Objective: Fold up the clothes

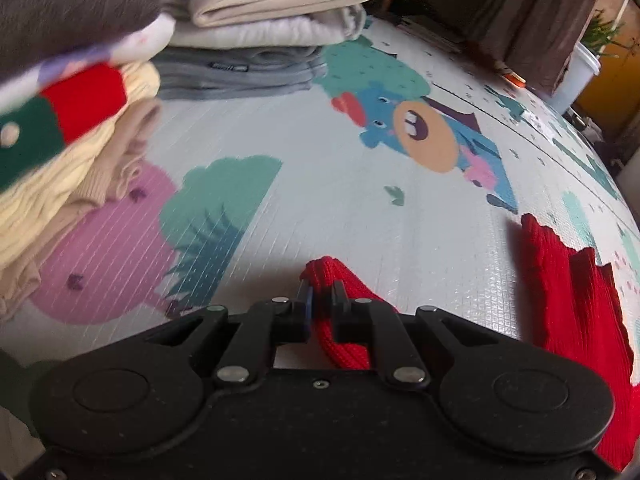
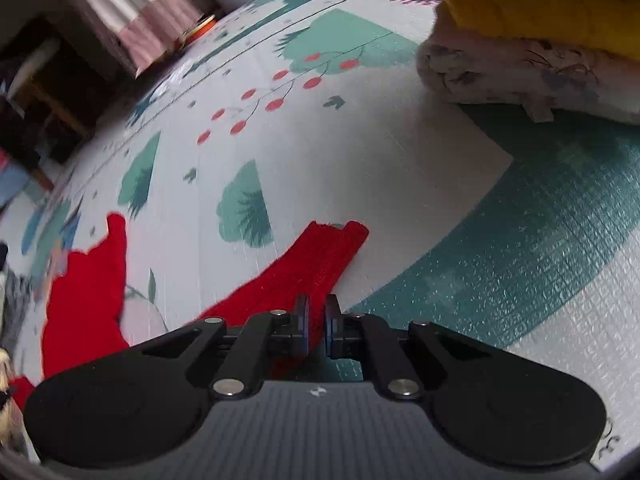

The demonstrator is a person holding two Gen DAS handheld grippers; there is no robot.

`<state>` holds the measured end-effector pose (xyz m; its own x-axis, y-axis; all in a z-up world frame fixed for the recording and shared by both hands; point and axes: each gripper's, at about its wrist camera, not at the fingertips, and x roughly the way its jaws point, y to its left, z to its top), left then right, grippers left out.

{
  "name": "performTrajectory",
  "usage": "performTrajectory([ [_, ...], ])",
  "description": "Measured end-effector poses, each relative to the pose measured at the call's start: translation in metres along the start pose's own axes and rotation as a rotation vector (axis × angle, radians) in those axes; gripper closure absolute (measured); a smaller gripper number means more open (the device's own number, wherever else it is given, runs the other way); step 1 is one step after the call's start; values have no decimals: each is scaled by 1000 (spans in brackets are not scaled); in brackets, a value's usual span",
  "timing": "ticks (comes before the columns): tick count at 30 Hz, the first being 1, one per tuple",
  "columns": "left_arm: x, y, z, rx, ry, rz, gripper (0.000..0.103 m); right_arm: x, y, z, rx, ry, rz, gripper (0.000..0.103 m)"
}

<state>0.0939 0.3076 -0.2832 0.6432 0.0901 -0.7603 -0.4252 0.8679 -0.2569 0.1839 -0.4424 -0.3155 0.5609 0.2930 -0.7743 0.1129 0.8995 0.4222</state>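
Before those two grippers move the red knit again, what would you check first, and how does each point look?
1. Left gripper has cloth between its fingers: ok, shut on a bunched fold of the red knit garment.
2. Right gripper has hold: ok, closed on the garment's edge.
3. Both hold the same garment: ok, as far as the matching red knit shows.
4. Bare play mat ahead for laying it down: ok.
5. Folded stack left of the left gripper stays clear: cannot tell, it sits close.
6. Garment lies flat and unwrinkled: cannot tell, mostly out of view.
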Motion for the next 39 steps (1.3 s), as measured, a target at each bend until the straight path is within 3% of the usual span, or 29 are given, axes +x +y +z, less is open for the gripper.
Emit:
performTrajectory([
  [6,5,0,-3,35,-2,29,97,1,-8,-4,0,29,-24,89],
  [7,6,-2,-2,49,-3,45,95,-2,-9,-5,-2,18,-51,81],
  [8,5,-3,-1,56,-8,65,86,-5,-11,-5,-3,7,-78,79],
  [10,-2,-13,0,145,-52,150,72,-15,-13,-3,-1,-45,-163,65],
  [12,-11,-31,0,274,-103,201,72,-26,-7,-1,-50,-108,-227,64],
  [14,-17,-53,-2,380,-134,160,70,-27,14,-1,-190,-127,-230,64],
  [16,-17,-75,-3,437,-131,77,65,-14,49,-2,-333,-103,-165,64],
  [18,-11,-95,-2,440,-111,-16,64,2,85,-2,-442,-73,-86,65],
  [20,0,-115,2,403,-77,-108,64,25,122,3,-474,-20,19,66],
  [24,23,-157,8,348,-20,-233,64,68,184,20,-499,76,147,65],
  [31,54,-212,16,449,-10,-295,64,122,238,46,-589,123,119,62],
  [39,91,-243,22,592,23,-246,64,142,243,47,-561,129,133,60],
])
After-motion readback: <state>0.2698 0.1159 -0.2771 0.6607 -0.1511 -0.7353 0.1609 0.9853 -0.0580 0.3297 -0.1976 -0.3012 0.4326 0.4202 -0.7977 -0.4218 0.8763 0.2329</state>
